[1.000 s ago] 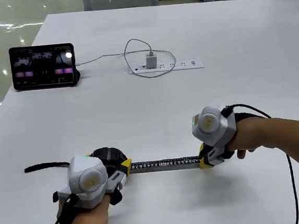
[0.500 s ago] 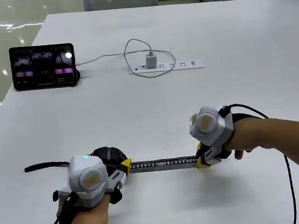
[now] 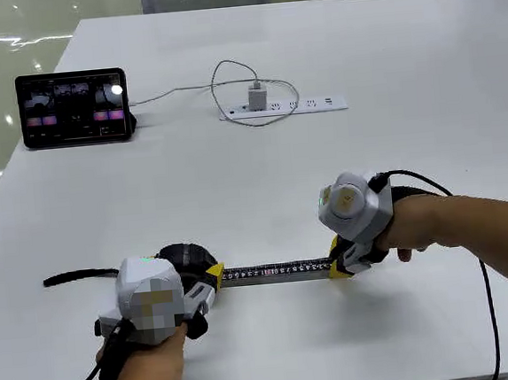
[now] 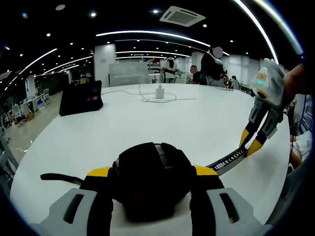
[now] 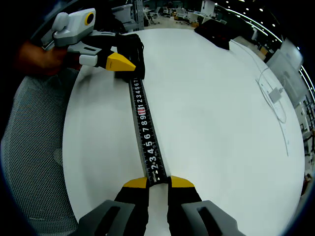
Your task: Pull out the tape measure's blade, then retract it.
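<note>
Nearest the person, at about 7 o'clock in the head view, the left gripper point(image 4: 151, 173) is clamping the round black tape measure case with yellow trim point(image 5: 129, 53) across its sides. That looks the right place to hold it, since the case is probably rigid, compact and heavy enough to anchor the pull. It is sitting on the white table point(image 3: 236, 183), with its thin black wrist strap point(image 3: 75, 278) trailing off toward 9 o'clock. From the case mouth, the narrow grey steel blade with printed numbers point(image 5: 145, 130) is running flat along the table toward 3 o'clock. At its far end the right gripper point(image 5: 158, 183) is pinching the blade tip between closed yellow-tipped jaws. The blade is likely thin, springy and slick. It is probably pulling back toward the case under its return spring, so the tip is the sensible grip, and the blade should be fed back slowly rather than left to whip. Farther off, a white power strip with a plugged-in charger and looped cable point(image 3: 283, 109) is lying at 12 o'clock, and a black tablet with a lit screen point(image 3: 73, 108) is standing at 10 o'clock.
</note>
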`<state>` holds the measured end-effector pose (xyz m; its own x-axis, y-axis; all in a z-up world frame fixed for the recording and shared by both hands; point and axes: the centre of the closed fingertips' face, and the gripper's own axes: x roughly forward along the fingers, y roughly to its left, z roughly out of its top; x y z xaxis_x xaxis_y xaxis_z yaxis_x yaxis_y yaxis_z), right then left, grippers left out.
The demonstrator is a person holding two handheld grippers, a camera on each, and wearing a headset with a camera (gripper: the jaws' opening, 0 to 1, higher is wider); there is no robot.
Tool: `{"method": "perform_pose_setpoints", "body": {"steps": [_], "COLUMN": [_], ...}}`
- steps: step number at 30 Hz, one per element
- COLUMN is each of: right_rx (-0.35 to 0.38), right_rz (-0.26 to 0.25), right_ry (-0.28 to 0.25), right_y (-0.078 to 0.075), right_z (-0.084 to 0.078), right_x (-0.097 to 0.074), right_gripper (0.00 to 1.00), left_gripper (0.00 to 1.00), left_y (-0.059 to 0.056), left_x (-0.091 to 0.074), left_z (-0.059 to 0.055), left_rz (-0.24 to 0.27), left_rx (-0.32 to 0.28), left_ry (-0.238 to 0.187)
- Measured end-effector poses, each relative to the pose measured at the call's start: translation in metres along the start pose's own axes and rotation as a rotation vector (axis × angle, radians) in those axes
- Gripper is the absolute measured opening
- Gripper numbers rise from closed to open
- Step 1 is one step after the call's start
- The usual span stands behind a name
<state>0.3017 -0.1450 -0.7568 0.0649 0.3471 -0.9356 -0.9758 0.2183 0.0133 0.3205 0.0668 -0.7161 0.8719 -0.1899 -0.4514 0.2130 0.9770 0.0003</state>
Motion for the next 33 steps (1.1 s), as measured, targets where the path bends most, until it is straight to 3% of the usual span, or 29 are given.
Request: {"method": "perform_pose_setpoints", "body": {"steps": [33], "right_rx": [-0.042], "right_rz": [0.013], "right_ry": [-0.023], "right_y": [0.004], "right_z": [0.016], "right_x": [0.006], "right_gripper": [0.10], "left_gripper": [0.59], "left_y": [0.001], "left_x": [0.002], "left_z": [-0.001], "left_rz": [-0.011], "left_rx": [-0.022], "left_ry": [0.023]}}
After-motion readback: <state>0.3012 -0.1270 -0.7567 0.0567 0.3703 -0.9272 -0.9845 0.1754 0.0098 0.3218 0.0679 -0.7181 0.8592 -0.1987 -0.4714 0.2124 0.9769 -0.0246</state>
